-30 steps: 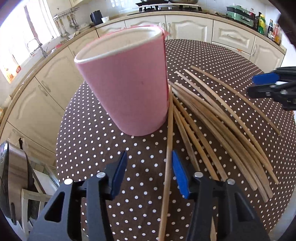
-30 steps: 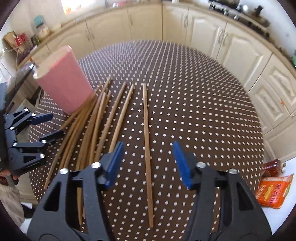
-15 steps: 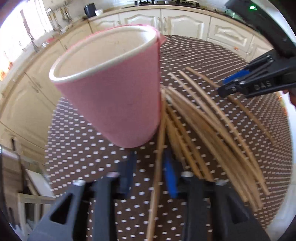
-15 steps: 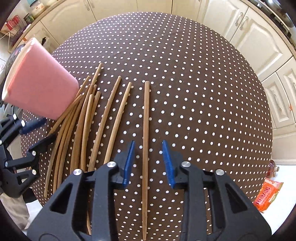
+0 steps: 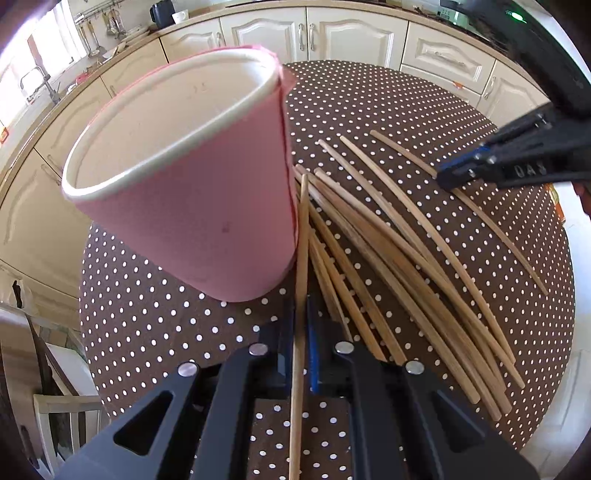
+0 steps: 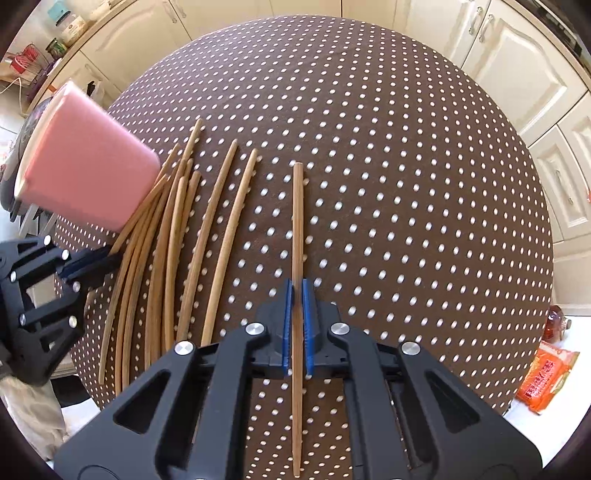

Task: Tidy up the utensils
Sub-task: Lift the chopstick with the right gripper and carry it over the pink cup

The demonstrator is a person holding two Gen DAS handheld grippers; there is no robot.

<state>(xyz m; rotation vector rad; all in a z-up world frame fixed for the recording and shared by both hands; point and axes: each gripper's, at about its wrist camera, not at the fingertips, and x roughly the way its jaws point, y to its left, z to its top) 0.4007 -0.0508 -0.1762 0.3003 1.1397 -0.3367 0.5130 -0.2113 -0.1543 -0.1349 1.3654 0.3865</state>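
Observation:
A pink cup (image 5: 192,199) with a white rim stands on the brown dotted table (image 5: 147,325); it also shows at the left of the right wrist view (image 6: 85,173). Several wooden chopsticks (image 5: 399,258) lie fanned out to its right. My left gripper (image 5: 301,317) is shut on one chopstick (image 5: 302,236) that runs up beside the cup's right side. My right gripper (image 6: 297,295) is shut on a separate straight chopstick (image 6: 297,221) lying apart from the pile (image 6: 166,251).
Cream kitchen cabinets (image 5: 332,33) ring the round table. An orange packet (image 6: 546,376) and a bottle (image 6: 557,325) lie on the floor at the right. A chair (image 5: 55,406) stands at the table's left edge.
Both grippers have closed from open, each onto a chopstick. Both moved forward and down toward the table; the right gripper came closer to the left one.

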